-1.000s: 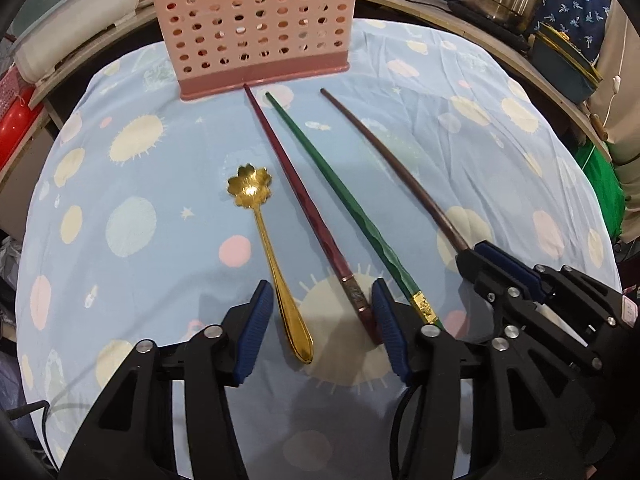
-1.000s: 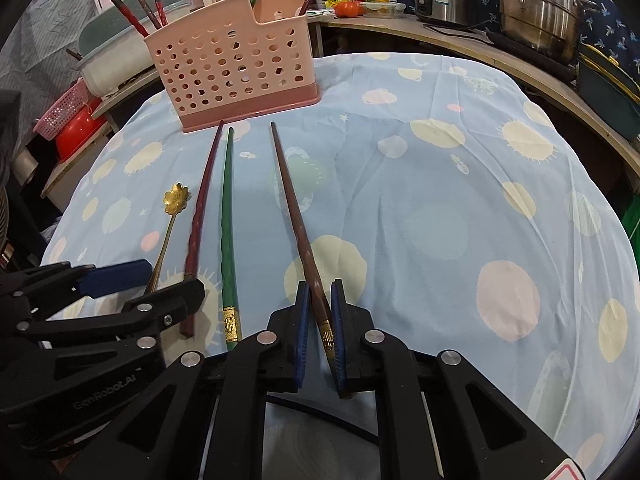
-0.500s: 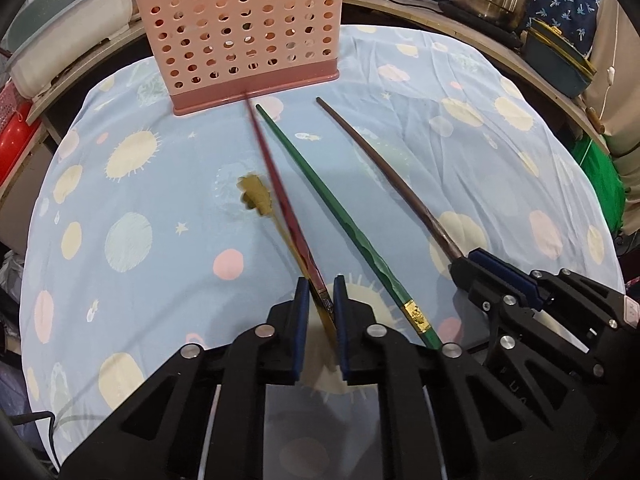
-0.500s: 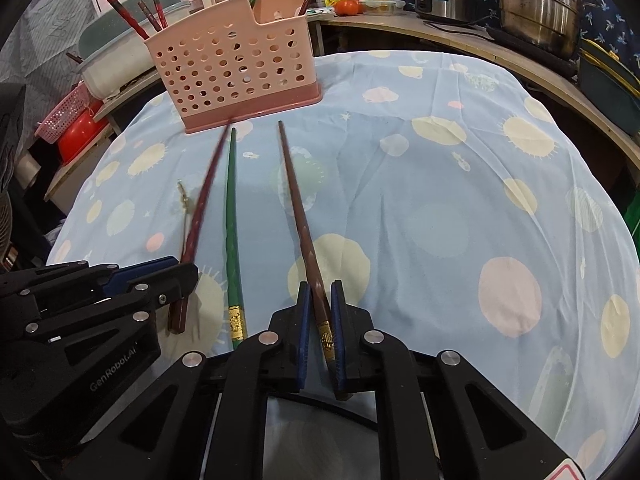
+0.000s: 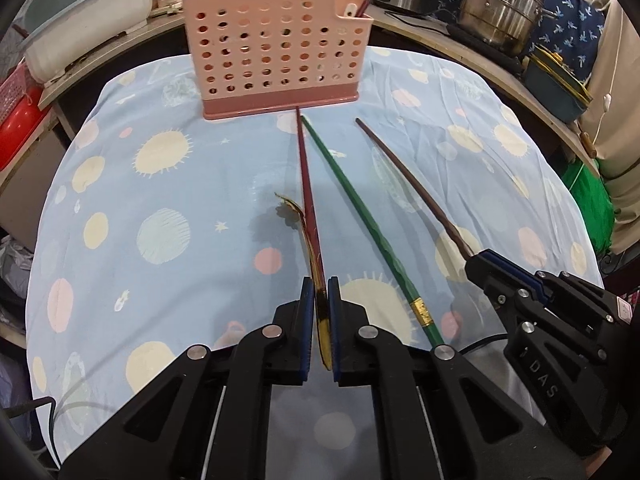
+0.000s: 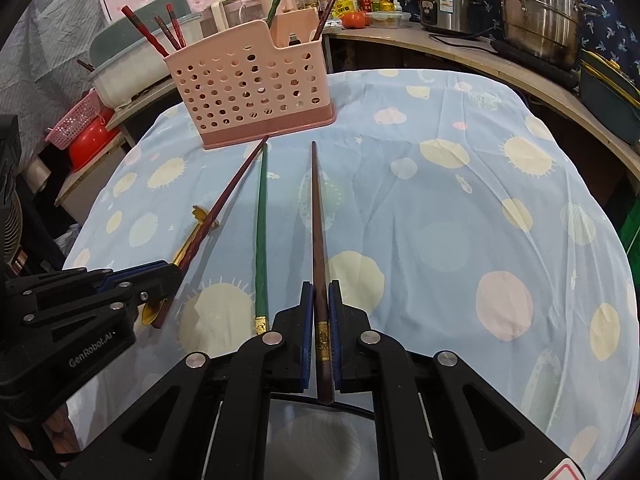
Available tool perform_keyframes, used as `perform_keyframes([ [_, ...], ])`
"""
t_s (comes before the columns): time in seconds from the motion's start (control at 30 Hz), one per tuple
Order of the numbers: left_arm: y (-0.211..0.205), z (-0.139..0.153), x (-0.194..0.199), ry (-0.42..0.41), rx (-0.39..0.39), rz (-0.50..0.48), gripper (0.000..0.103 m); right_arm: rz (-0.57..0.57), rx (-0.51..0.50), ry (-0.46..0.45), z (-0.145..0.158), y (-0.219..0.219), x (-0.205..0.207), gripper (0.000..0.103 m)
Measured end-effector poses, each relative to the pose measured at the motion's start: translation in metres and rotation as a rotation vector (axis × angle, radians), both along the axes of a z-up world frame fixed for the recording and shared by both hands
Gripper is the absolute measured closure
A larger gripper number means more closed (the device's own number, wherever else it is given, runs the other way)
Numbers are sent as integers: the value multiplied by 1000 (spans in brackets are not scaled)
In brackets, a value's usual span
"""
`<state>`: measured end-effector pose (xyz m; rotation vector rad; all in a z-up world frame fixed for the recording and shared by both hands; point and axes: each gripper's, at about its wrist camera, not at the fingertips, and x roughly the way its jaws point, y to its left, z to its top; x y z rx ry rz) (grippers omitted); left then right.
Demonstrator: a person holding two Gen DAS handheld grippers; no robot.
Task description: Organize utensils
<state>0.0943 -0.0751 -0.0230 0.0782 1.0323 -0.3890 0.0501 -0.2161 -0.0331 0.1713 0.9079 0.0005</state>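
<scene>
My left gripper (image 5: 319,292) is shut on a dark red chopstick (image 5: 306,176) together with a gold flower spoon (image 5: 289,210), both lifted off the cloth. In the right wrist view the left gripper (image 6: 168,276) holds them at the left. My right gripper (image 6: 320,296) is shut on a brown chopstick (image 6: 317,208), also seen in the left wrist view (image 5: 408,184). A green chopstick (image 5: 360,216) lies on the cloth between them. The pink perforated utensil basket (image 6: 252,92) stands at the far side, holding several chopsticks.
The round table has a blue dotted cloth (image 6: 460,216). Steel pots (image 6: 536,8) and a rice cooker (image 6: 448,4) stand on the counter behind at right. A pale basin (image 6: 132,68) and red bowl (image 6: 88,144) sit at left.
The left gripper closed on the red chopstick and the gold spoon and lifted them; the spoon has turned on edge. The right gripper stays shut on the brown chopstick and has raised slightly.
</scene>
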Motion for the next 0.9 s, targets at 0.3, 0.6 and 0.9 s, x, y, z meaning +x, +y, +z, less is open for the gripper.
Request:
perform_keyframes([
  [0.3, 24, 18, -4, -16, -51, 31, 97, 5, 11, -34, 15, 2, -4, 96],
  [0.6, 35, 43, -4, -62, -91, 37, 102, 15, 18, -83, 39, 7, -6, 96],
  [0.9, 34, 10, 0, 24, -47, 75, 97, 21, 19, -54, 27, 9, -7, 96],
])
